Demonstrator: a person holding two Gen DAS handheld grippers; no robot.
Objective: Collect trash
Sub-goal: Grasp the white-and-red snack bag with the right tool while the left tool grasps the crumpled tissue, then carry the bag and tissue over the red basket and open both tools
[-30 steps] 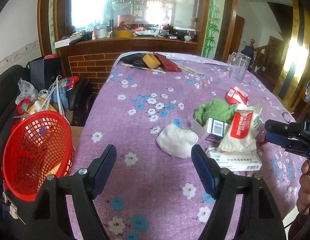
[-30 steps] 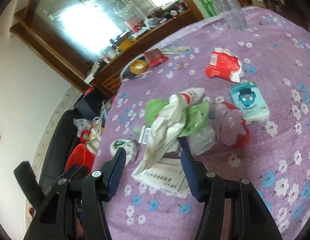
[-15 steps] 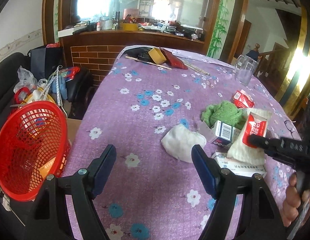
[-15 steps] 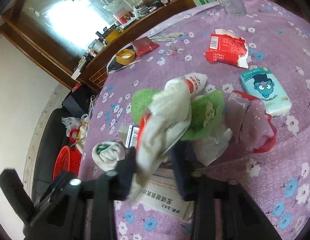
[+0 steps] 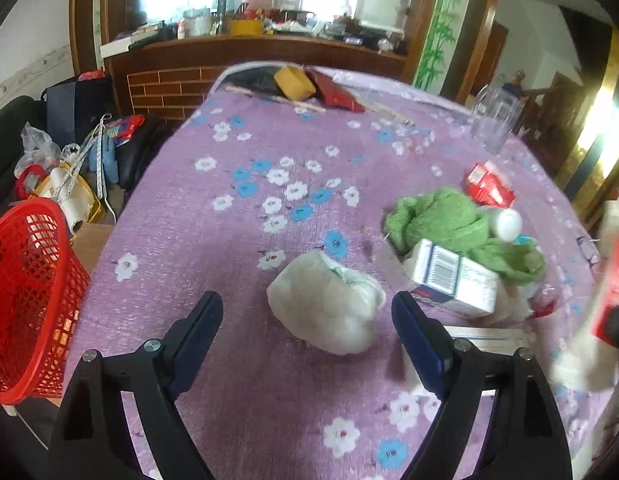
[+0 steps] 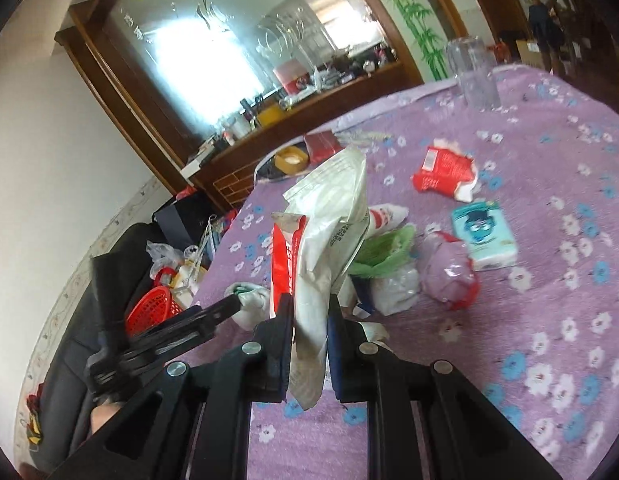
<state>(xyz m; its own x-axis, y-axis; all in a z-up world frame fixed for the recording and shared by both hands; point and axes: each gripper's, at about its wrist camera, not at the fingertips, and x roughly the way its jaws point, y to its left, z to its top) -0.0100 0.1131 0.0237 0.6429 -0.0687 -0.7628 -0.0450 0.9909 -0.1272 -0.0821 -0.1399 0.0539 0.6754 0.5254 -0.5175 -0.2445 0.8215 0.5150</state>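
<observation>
- Right gripper (image 6: 309, 320) has its jaws pinched hard on a crumpled white and red wrapper (image 6: 329, 232), which stands up out of the grip, clear of the table.
- Left gripper (image 5: 305, 336) is spread wide, nothing between the fingers, hovering low over the purple floral tablecloth (image 5: 229, 232).
- Just beyond the left gripper's fingertips, slightly right of centre, sits a white crumpled wad (image 5: 325, 308), resting on the cloth.
- To the right of that wad there's a small white box with a barcode (image 5: 449, 284), leaning against a green cloth (image 5: 445, 220).
- Down at the near left, off the table edge, a red mesh basket (image 5: 25, 300) is tipped toward the table.
- From the right wrist view the same basket (image 6: 153, 308) shows low at the left, beyond the black frame of the other gripper.
- Behind the held wrapper, a torn red packet (image 6: 445, 172) lies flat on the cloth, further right.
- Nearer than that packet, a teal tissue pack (image 6: 483, 236) sits with a cartoon face up.
- Just left of the tissue pack, a bundle of clear plastic with a red edge (image 6: 449, 276) is on the cloth.
- At the far right side of the table stands a clear glass (image 6: 473, 76), upright.
- Over at the far end, a yellow tape roll (image 5: 294, 82) rests beside a dark red flat item; what that one is, I cannot tell.
</observation>
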